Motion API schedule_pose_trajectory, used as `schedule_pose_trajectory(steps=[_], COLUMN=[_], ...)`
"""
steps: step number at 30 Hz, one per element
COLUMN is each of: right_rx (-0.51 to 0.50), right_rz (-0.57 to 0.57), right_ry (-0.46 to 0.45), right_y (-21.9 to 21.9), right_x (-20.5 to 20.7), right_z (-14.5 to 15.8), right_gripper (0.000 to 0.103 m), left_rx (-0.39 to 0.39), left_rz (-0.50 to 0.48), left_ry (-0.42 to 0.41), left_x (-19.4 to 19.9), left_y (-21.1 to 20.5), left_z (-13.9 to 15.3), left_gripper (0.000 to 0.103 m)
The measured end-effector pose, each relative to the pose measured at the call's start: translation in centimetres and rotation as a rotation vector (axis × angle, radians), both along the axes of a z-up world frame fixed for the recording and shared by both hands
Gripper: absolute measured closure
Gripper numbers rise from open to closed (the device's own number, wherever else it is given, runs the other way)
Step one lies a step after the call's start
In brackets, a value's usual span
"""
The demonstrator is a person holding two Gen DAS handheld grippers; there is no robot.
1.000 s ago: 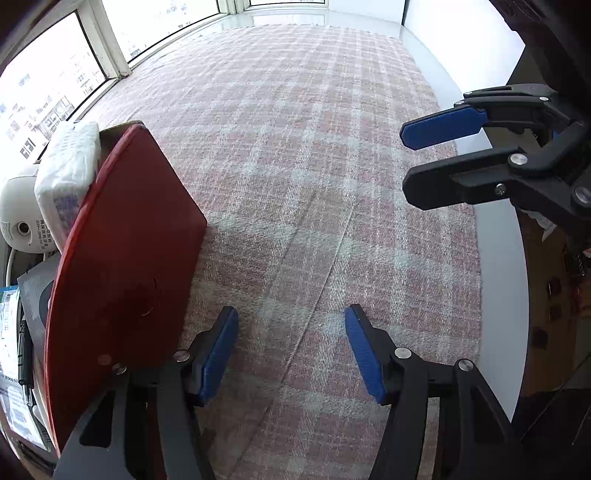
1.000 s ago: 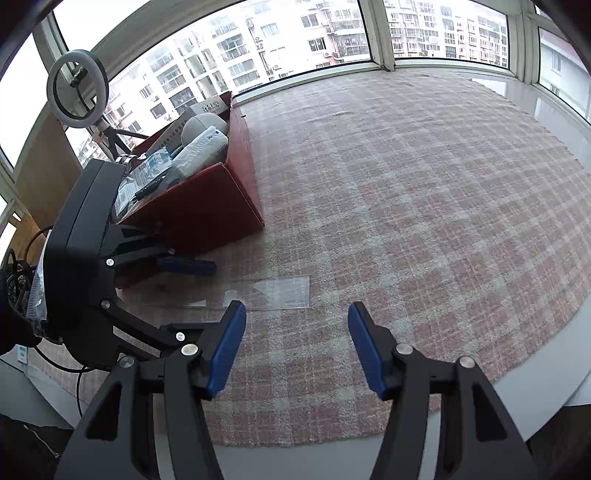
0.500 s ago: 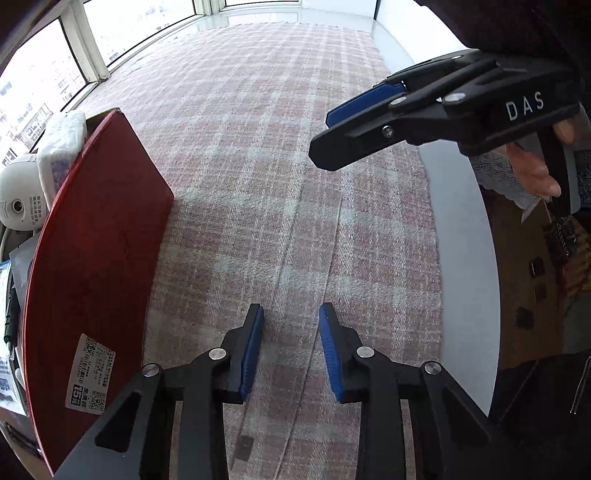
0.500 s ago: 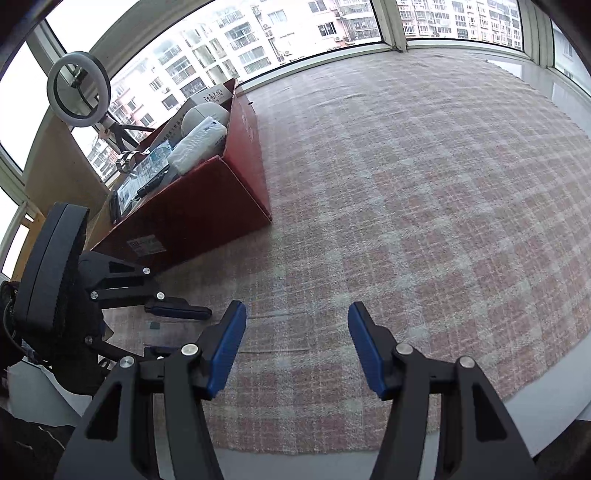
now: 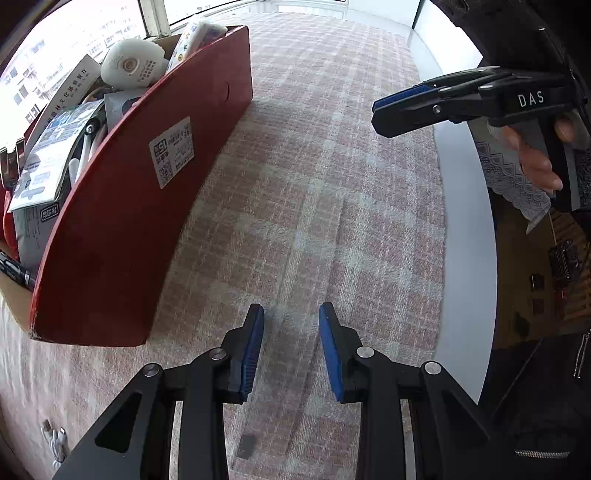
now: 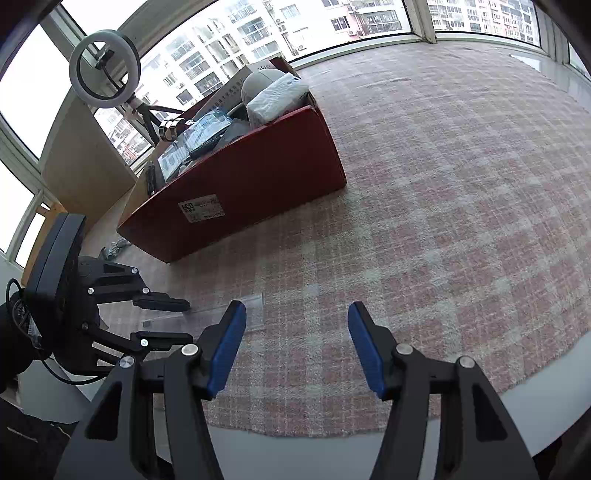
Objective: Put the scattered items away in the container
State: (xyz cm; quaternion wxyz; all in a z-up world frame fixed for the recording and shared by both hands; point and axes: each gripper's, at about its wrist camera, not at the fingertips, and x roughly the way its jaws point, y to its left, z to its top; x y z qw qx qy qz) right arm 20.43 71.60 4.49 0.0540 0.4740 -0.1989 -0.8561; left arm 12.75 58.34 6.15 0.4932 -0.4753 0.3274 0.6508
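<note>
A red cardboard box [image 5: 122, 221] stands on the plaid cloth, stuffed with a white round camera [image 5: 129, 66], a tissue pack [image 5: 195, 35], booklets and a pen. The right wrist view shows the same box [image 6: 258, 177] at upper left. My left gripper [image 5: 291, 317] points down at the cloth just right of the box, its jaws narrowly apart with nothing pressed between them. A clear plastic sheet [image 6: 247, 308] lies flat on the cloth beneath the left gripper [image 6: 186, 321]. My right gripper [image 6: 296, 314] stands open and empty over bare cloth; the left wrist view has it [image 5: 382, 112] at upper right.
A coiled white cable [image 5: 55, 439] lies on the cloth near the box's near corner. The white table rim [image 5: 465, 229] runs along the right, and a hand [image 5: 535, 162] holds the right gripper's handle. A ring light [image 6: 105, 68] stands behind the box by the windows.
My left gripper's jaws narrowed from wide to a small gap, and it slid back along the box, whose label and contents came into view. The right gripper shifted slightly toward the box.
</note>
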Motion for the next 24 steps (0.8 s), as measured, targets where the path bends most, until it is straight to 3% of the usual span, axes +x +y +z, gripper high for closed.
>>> schedule_pose_trajectory(steps=[4, 5, 6, 7, 13, 16, 20, 24], right_rx=[0.006, 0.006, 0.008, 0.01, 0.041, 0.02, -0.01, -0.127], right_rz=[0.071, 0.091, 0.112, 0.13, 0.231, 0.153, -0.09, -0.246], right_ry=[0.004, 0.007, 0.008, 0.007, -0.03, -0.087, -0.15, -0.217], right_y=[-4.9, -6.4, -8.0, -9.5, -20.0, -22.4, -22.1, -21.5], right_x=[-1.1, -1.4, -1.9, -2.3, -5.7, -6.2, -4.6, -3.8], right_z=[0.7, 0.8, 0.9, 0.9, 0.0, -0.9, -1.8, -3.1], right_gripper=[0.046, 0.046, 0.046, 0.046, 0.046, 0.047, 0.047, 0.047], left_rx=[0.03, 0.038, 0.043, 0.05, 0.078, 0.099, 0.114, 0.155], left_rz=[0.082, 0.102, 0.125, 0.156, 0.29, 0.302, 0.291, 0.325], left_ry=[-0.009, -0.005, -0.001, -0.006, -0.015, -0.01, 0.021, 0.003], left_x=[-1.1, -1.3, -1.7, -2.2, -4.4, -4.5, -4.2, -5.0], left_y=[-5.3, -6.7, -8.1, -9.5, -17.5, -20.5, -23.0, -28.7], left_z=[0.9, 1.1, 1.1, 1.1, 1.3, 2.1, 3.0, 2.2], left_gripper=[0.074, 0.08, 0.097, 0.102, 0.103, 0.103, 0.102, 0.102])
